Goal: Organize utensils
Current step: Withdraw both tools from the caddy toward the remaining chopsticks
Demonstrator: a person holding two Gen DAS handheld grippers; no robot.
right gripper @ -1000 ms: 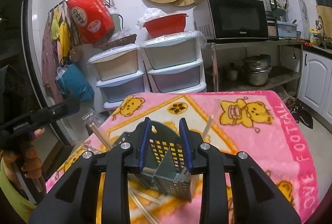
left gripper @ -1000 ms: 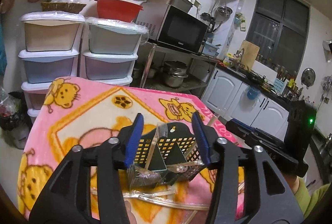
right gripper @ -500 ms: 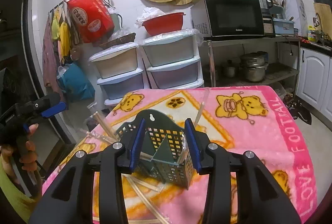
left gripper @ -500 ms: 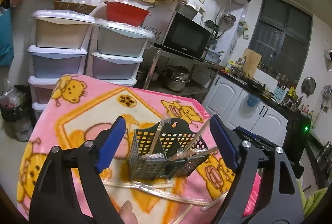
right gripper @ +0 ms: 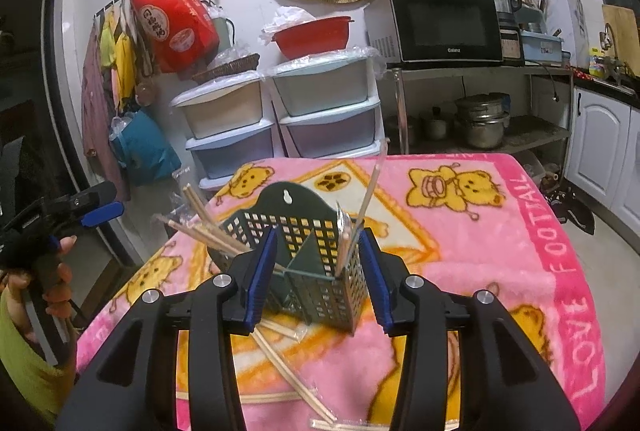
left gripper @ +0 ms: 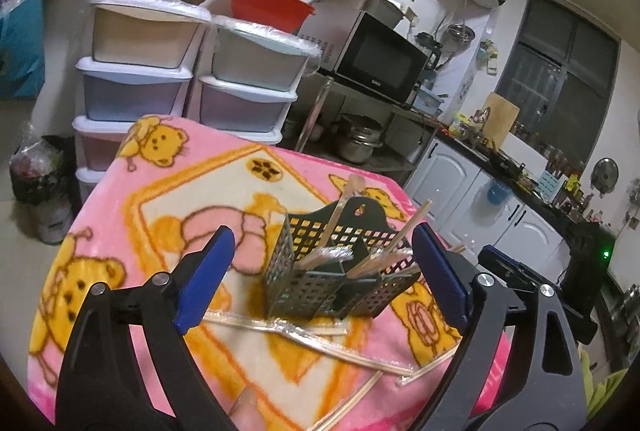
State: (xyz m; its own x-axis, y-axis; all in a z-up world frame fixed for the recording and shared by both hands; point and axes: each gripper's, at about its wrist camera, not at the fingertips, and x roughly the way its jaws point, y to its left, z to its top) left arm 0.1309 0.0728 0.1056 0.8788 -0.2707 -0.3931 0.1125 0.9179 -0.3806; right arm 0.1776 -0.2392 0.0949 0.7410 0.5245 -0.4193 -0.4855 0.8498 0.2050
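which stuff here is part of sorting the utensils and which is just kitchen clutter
Job: green utensil caddy; chopsticks standing in it; wrapped chopsticks loose on the blanket.

Clutter: microwave; red basin; storage drawers; pots; red bag.

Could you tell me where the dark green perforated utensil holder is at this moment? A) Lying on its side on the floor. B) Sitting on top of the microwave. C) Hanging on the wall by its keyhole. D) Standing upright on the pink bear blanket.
D: the utensil holder stands upright on the pink bear blanket, with chopsticks sticking out of its compartments and wrapped pairs lying loose on the blanket in front of it.
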